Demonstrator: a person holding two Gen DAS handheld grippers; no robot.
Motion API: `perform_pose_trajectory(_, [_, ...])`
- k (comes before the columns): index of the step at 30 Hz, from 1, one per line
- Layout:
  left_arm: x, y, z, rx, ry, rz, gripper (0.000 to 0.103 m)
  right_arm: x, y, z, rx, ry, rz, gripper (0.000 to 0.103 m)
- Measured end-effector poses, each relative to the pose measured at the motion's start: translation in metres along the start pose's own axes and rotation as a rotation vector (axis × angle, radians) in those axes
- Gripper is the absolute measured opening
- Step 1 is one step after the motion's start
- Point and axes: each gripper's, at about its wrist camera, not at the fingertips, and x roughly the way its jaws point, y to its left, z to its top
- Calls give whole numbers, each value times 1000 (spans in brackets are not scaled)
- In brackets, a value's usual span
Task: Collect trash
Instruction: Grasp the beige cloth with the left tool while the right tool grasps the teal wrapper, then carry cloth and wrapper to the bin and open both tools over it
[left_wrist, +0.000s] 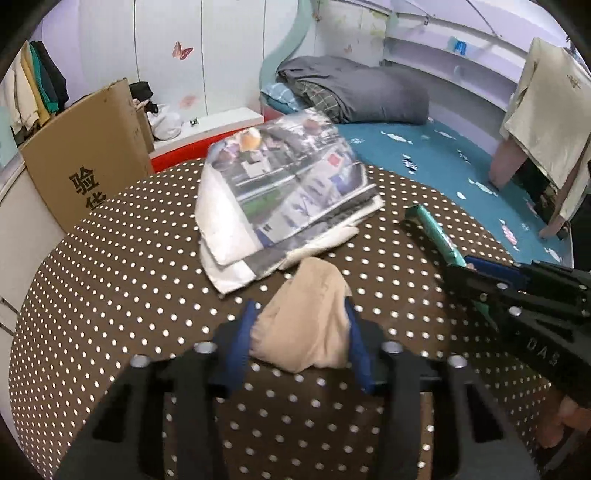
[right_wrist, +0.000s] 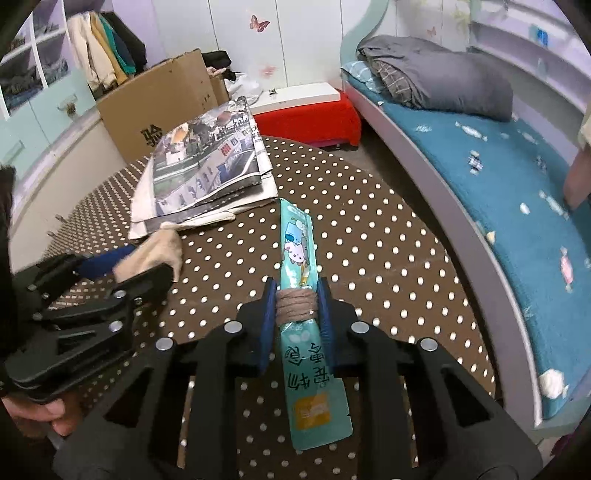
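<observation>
My left gripper (left_wrist: 301, 317) is shut on a crumpled beige tissue (left_wrist: 306, 314) just above the brown polka-dot table (left_wrist: 129, 258). It also shows in the right wrist view (right_wrist: 110, 264) with the tissue (right_wrist: 159, 251). My right gripper (right_wrist: 297, 302) is shut on a teal snack packet (right_wrist: 299, 251) wound with brown string, held above the table (right_wrist: 388, 258). The packet (left_wrist: 432, 232) and right gripper (left_wrist: 467, 267) show at the right of the left wrist view. A folded newspaper (left_wrist: 280, 184) lies on the table beyond the tissue, also in the right wrist view (right_wrist: 207, 166).
A cardboard box (left_wrist: 85, 158) stands behind the table at the left. A red-and-white bench (right_wrist: 310, 110) sits beyond it. A bed with a teal sheet (right_wrist: 498, 177) and grey bedding runs along the right. Clothes hang on a rack (left_wrist: 546, 122).
</observation>
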Motion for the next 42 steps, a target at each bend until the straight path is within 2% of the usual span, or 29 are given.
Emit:
perform_pose_trajectory(2, [-5, 1, -5, -46, 2, -31, 31, -11, -9, -3, 25, -13, 33, 22])
perform_pose_trajectory(10, [-37, -18, -23, -134, -45, -50, 30, -63, -36, -10, 55, -85, 82, 22])
perform_pose_trajectory(13, [-53, -30, -23, -166, -67, -91, 30, -83, -41, -9, 65, -125, 93, 22])
perform_pose_trajectory(21, [-94, -78, -2, -145, -167, -102, 30, -136, -64, 2, 78, -238, 99, 22])
perform_pose_trajectory(29, [-108, -136, 28, -76, -207, -162, 30, -179, -125, 6, 150, -324, 39, 22])
perform_pose_trajectory(36, [-94, -199, 44, -14, -177, -240, 30, -195, -201, -5, 268, -343, -55, 22])
perform_pose_trajectory(42, [-71, -248, 55, 39, -148, -277, 30, -182, -249, -19, 343, -302, -107, 22])
